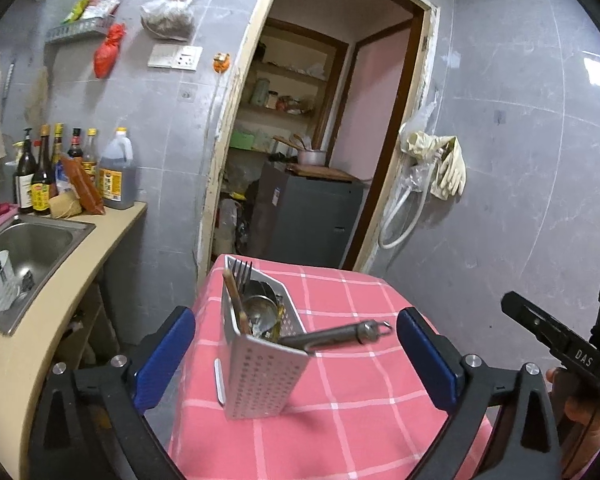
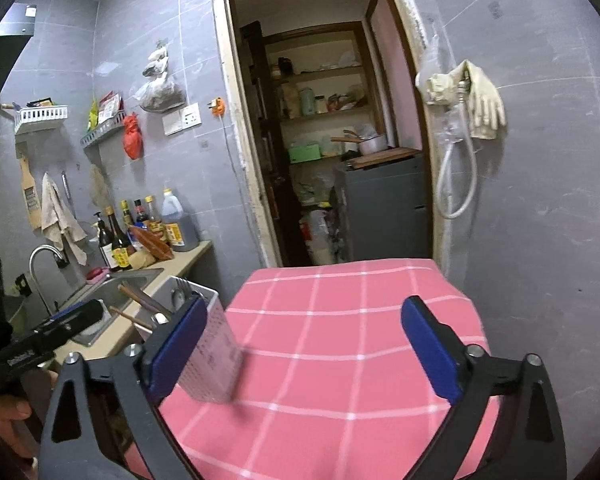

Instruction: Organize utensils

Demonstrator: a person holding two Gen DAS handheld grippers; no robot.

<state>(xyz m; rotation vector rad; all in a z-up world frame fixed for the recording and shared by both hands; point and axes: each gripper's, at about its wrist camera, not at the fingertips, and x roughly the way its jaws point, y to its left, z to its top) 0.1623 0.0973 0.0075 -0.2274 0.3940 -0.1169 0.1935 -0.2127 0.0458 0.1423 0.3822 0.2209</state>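
Observation:
A perforated metal utensil holder (image 1: 260, 364) stands on the pink checked tablecloth (image 1: 352, 420). In it are a fork (image 1: 242, 272), wooden chopsticks (image 1: 236, 300), a ladle (image 1: 260, 312) and a metal handle with a hook (image 1: 336, 338) that leans out to the right. My left gripper (image 1: 296, 356) is open, its blue pads wide apart on either side of the holder and clear of it. In the right wrist view the holder (image 2: 210, 356) sits at the left, partly behind the left pad (image 2: 176, 352). My right gripper (image 2: 304, 350) is open with only cloth between its pads.
A counter (image 1: 80, 280) with a steel sink (image 1: 24, 248) and sauce bottles (image 1: 44, 176) runs along the left. Behind the table an open doorway (image 1: 312, 140) leads to a pantry with shelves and a grey cabinet (image 1: 312, 216). Gloves and a hose (image 1: 440, 168) hang on the tiled wall.

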